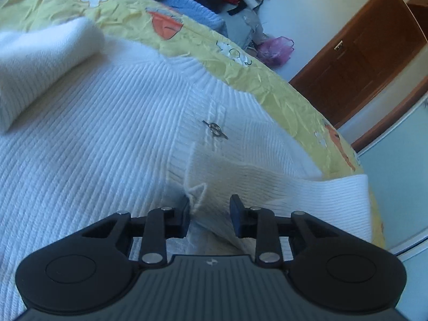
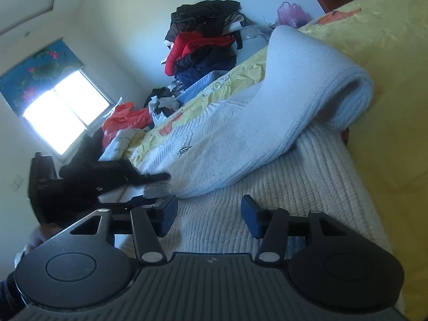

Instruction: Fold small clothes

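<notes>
A white ribbed knit sweater [image 1: 88,139] lies flat on a yellow bedspread [image 1: 240,67], with a small metal pin [image 1: 214,129] near its collar. One sleeve [image 1: 34,61] is folded across the body at upper left. My left gripper [image 1: 210,214] is open, its jaws standing on either side of a raised fold of the sweater's knit. In the right wrist view the sweater [image 2: 281,187] fills the middle, a sleeve [image 2: 307,85] draped over it. My right gripper [image 2: 210,215] is open and empty just above the sweater. The left gripper [image 2: 149,178] shows as a dark shape at the sweater's left edge.
A pile of dark and red clothes [image 2: 206,42] lies behind the bed by the wall. A blue knit item [image 1: 192,8], an orange bag [image 2: 125,120] and a pink bag [image 1: 275,49] lie past the bed. A brown wooden door [image 1: 361,53] stands at right.
</notes>
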Available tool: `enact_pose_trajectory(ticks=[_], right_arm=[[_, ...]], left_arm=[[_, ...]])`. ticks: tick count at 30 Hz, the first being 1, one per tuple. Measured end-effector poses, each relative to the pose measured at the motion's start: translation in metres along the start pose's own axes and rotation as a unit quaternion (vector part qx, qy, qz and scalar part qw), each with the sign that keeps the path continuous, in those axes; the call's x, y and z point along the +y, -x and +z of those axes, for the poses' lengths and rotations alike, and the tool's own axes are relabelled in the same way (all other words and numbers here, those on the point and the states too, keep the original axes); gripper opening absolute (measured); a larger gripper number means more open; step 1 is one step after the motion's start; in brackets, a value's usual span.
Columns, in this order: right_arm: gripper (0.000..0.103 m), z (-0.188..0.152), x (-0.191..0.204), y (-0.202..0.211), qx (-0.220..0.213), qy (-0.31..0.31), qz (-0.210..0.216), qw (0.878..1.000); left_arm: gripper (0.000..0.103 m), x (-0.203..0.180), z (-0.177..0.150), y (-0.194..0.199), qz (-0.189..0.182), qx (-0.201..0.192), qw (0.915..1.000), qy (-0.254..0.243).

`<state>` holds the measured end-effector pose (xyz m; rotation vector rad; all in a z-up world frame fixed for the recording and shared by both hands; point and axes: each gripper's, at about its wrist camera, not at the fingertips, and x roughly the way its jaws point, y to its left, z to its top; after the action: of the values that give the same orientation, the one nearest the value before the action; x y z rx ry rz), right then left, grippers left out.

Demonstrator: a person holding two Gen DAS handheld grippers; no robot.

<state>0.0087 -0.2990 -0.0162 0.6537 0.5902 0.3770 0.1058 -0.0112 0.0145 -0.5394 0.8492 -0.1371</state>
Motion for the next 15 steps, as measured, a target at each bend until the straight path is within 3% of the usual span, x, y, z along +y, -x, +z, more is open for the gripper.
enact_pose_trajectory(ticks=[3, 5, 10, 15], right_arm=[[0.059, 0.0, 0.002, 0.0, 0.001, 0.002, 0.0, 1.0], [0.059, -0.001, 0.002, 0.0, 0.001, 0.003, -0.002, 1.0], [0.059, -0.001, 0.004, -0.002, 0.002, 0.007, -0.005, 1.0], [0.059, -0.001, 0.006, -0.003, 0.002, 0.01, -0.009, 1.0]], left_arm=[[0.025, -0.005, -0.001, 0.005, 0.008, -0.012, 0.9997, -0.018], [0.012, -0.012, -0.002, 0.01, 0.006, -0.024, 0.9988, -0.042], [0.011, -0.025, 0.018, 0.028, -0.015, -0.061, 0.9947, -0.082], [0.011, -0.003, 0.039, 0.064, 0.01, -0.113, 0.9883, -0.101]])
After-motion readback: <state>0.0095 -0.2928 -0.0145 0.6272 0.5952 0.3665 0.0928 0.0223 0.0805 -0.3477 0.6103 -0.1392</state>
